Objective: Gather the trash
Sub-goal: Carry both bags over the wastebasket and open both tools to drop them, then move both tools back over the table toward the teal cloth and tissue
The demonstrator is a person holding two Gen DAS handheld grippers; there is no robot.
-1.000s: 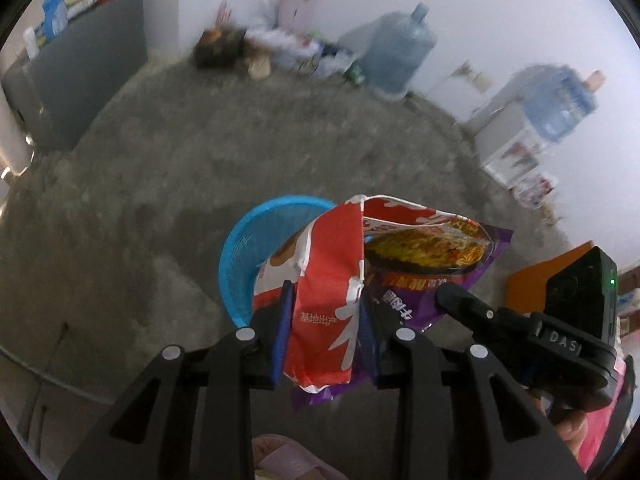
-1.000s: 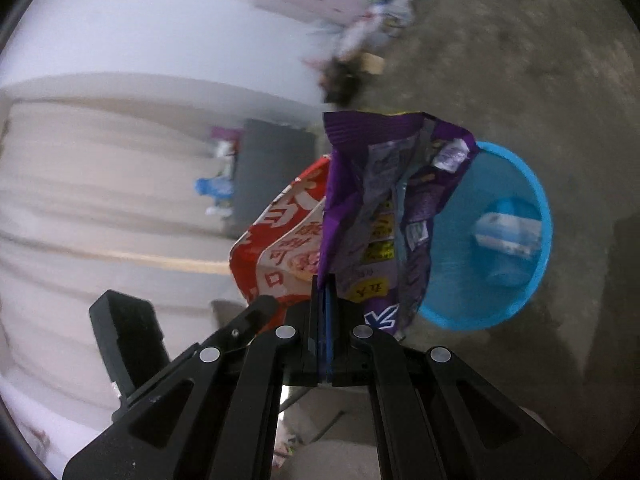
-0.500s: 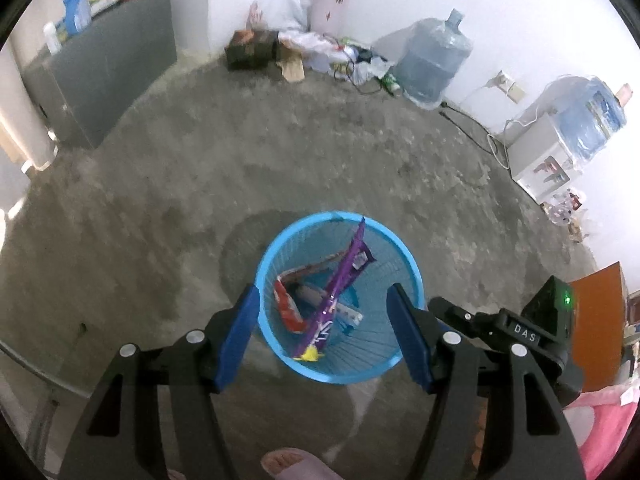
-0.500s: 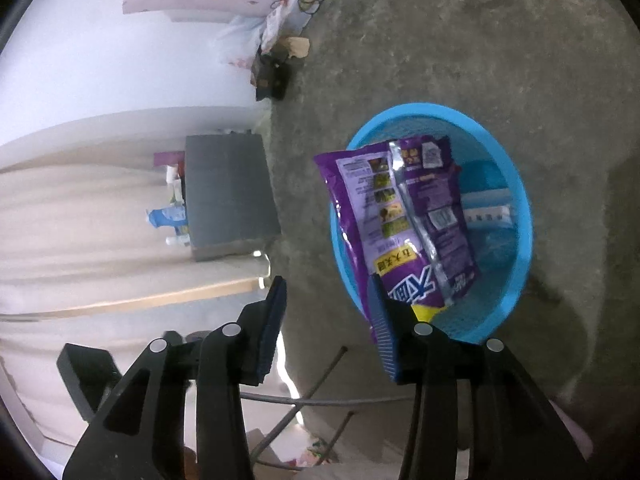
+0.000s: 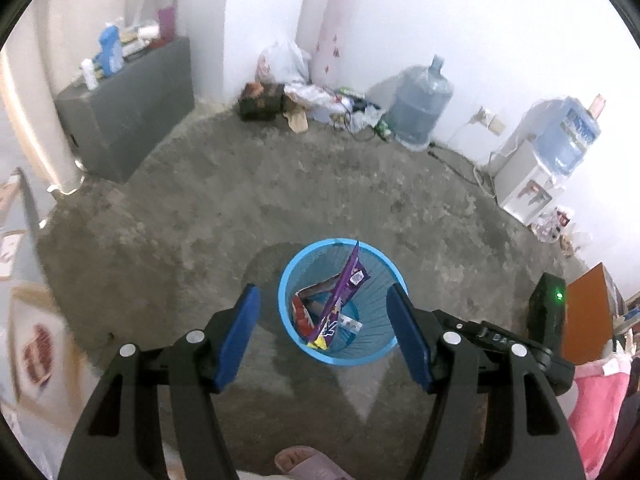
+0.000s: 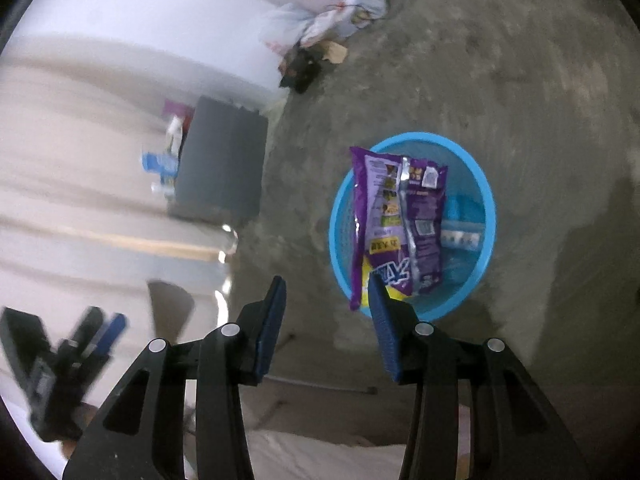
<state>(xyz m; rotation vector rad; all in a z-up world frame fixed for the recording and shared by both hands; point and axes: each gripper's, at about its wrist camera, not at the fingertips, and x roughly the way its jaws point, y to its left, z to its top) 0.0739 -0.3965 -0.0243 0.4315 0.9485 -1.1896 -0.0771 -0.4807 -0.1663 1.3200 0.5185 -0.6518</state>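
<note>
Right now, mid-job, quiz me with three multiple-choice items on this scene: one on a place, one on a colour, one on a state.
1. Where is the purple snack bag?
A. On the floor beside the bin
B. Standing on end in the bin
C. Between the right gripper's fingers

2. What colour is the trash bin?
A. Blue
B. Green
C. Grey

3. How is the left gripper?
A. Shut on a red bag
B. Shut on nothing
C. Open with nothing in it

Answers:
1 B, it stands slanted inside the bin, its top at the rim.
2 A, rim and mesh wall are bright blue.
3 C, its fingers stand wide apart and only the bin shows through the gap.
</note>
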